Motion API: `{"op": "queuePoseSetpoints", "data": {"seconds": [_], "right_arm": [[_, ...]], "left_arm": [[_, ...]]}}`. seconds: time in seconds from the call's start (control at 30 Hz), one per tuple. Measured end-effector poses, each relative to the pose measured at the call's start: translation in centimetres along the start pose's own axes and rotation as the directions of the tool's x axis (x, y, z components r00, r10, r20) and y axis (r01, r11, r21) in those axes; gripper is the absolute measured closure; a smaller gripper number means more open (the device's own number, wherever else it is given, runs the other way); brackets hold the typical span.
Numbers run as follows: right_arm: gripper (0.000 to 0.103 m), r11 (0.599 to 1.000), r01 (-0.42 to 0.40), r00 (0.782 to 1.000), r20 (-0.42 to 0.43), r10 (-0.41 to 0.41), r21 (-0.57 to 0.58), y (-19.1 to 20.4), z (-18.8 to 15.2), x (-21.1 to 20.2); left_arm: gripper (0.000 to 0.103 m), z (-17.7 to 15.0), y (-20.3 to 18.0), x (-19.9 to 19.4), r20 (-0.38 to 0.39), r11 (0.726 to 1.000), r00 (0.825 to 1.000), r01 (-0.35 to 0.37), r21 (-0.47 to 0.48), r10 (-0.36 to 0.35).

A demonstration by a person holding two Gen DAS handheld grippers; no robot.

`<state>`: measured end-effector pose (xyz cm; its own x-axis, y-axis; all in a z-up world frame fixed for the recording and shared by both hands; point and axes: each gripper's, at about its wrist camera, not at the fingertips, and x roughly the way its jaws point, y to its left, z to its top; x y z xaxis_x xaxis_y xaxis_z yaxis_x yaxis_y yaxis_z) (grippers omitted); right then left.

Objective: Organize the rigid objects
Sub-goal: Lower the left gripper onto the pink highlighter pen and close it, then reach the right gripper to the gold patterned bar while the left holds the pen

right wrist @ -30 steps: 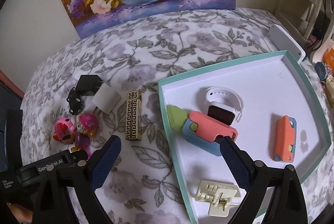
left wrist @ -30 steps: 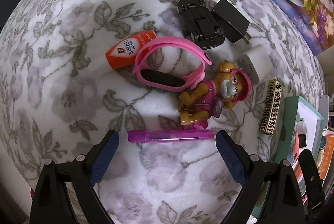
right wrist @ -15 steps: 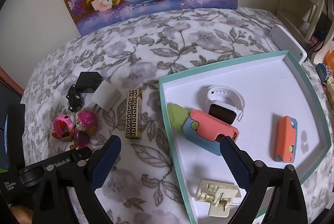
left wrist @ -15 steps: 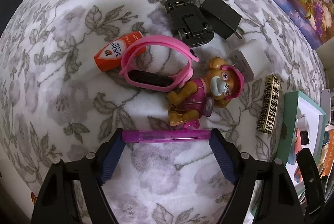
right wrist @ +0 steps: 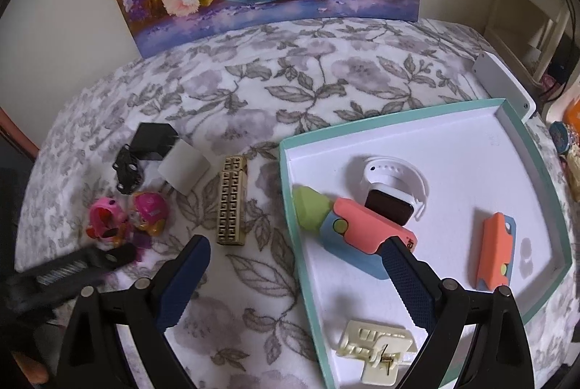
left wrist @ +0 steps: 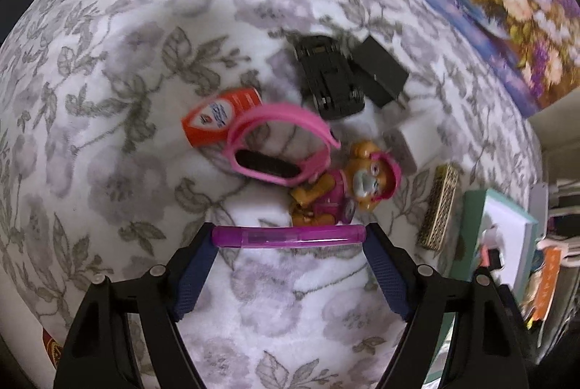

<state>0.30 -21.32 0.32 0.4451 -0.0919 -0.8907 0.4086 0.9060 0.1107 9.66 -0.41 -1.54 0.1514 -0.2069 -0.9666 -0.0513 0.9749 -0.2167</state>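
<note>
Right wrist view: teal tray (right wrist: 536, 150) holds white watch (right wrist: 393, 184) and coral case (right wrist: 494, 251).

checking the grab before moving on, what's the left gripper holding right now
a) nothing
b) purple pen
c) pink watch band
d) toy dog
b: in the left wrist view the left gripper has its pads pressed on both ends of the purple pen.
</note>
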Motion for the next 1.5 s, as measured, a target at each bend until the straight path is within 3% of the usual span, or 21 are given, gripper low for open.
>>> {"op": "queuePoseSetpoints", "data": {"seconds": [0.17,0.67,1.07,1.37,1.5], "right_arm": [[0.006,0.994,0.102,0.995,-0.016,-0.102,-0.044,0.2,0.0,1.3],[0.006,0.958,0.224,0.972,-0.032,-0.233,-0.181,2.2,-0.2,4.5],[0.006,0.929,0.231,0.971,0.013,-0.237,-0.291,6.1,-0.2,5.2],[0.006,0.908,0.163,0.987,0.055,-0.154,-0.385,9.2,-0.1,5.2],[0.006,0.919,0.096,0.995,0.036,-0.089,-0.383,9.5,0.5,5.3]], "left_arm": [[0.021,1.2,1.5,-1.3,0.030,0.999,0.999,0.033,-0.035,-0.032],[0.021,2.1,3.5,-3.1,0.086,0.984,0.988,0.139,-0.110,-0.129],[0.021,2.4,4.5,-3.5,0.099,0.974,0.984,0.165,-0.157,-0.151],[0.021,2.4,4.9,-3.5,0.107,0.973,0.986,0.145,-0.182,-0.127],[0.021,2.6,5.2,-3.3,0.103,0.971,0.988,0.137,-0.197,-0.118]]}}
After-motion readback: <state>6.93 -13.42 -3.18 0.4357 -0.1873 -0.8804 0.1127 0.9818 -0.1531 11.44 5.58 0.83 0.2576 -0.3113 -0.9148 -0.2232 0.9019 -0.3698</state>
